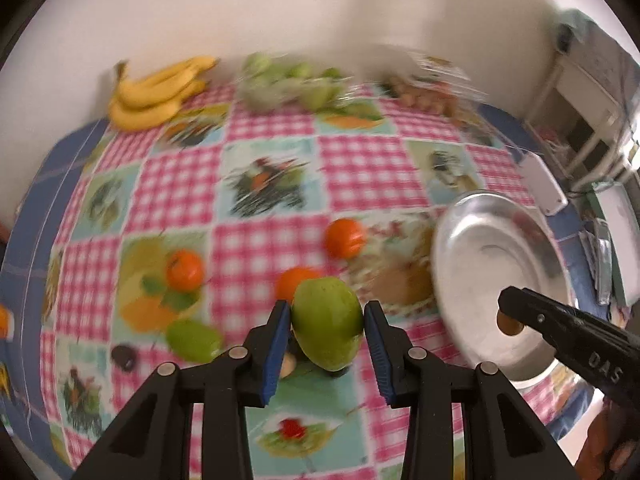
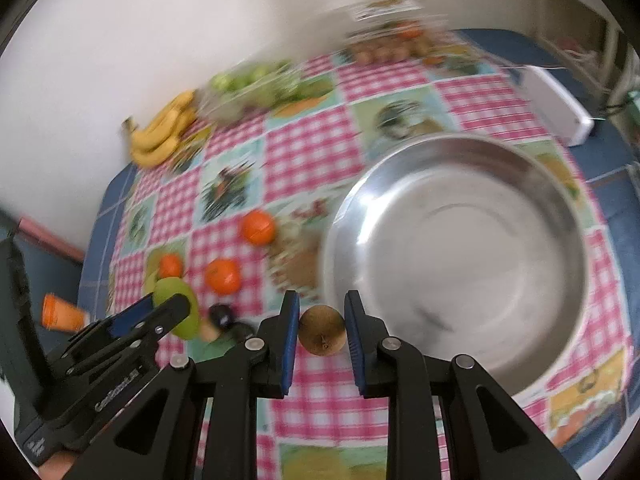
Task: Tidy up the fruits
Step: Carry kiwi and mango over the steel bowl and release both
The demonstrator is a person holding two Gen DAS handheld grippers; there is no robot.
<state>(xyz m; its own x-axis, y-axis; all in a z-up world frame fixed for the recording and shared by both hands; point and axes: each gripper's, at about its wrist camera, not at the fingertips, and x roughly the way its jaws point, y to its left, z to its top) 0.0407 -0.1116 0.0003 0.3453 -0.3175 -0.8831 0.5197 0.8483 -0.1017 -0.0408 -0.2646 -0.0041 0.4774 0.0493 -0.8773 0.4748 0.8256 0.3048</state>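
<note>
My left gripper (image 1: pixel 326 307) is shut on a green mango-like fruit (image 1: pixel 326 332), lifted above the checked tablecloth. My right gripper (image 2: pixel 322 308) is shut on a small brown kiwi (image 2: pixel 322 332), held just left of the steel bowl (image 2: pixel 460 220), which has nothing in it. In the left wrist view the right gripper (image 1: pixel 510 316) hangs over the bowl's (image 1: pixel 480 248) near side with the kiwi (image 1: pixel 507 324). Three oranges (image 1: pixel 184 270) (image 1: pixel 345 238) (image 1: pixel 296 280) and another green fruit (image 1: pixel 194 340) lie on the cloth.
Bananas (image 1: pixel 156 92), a bag of green fruit (image 1: pixel 288 84) and a pack of brown fruit (image 1: pixel 428 88) stand along the far wall. A dark fruit (image 1: pixel 124 356) lies near the green one. A white device (image 1: pixel 544 184) sits beyond the bowl at the table's right edge.
</note>
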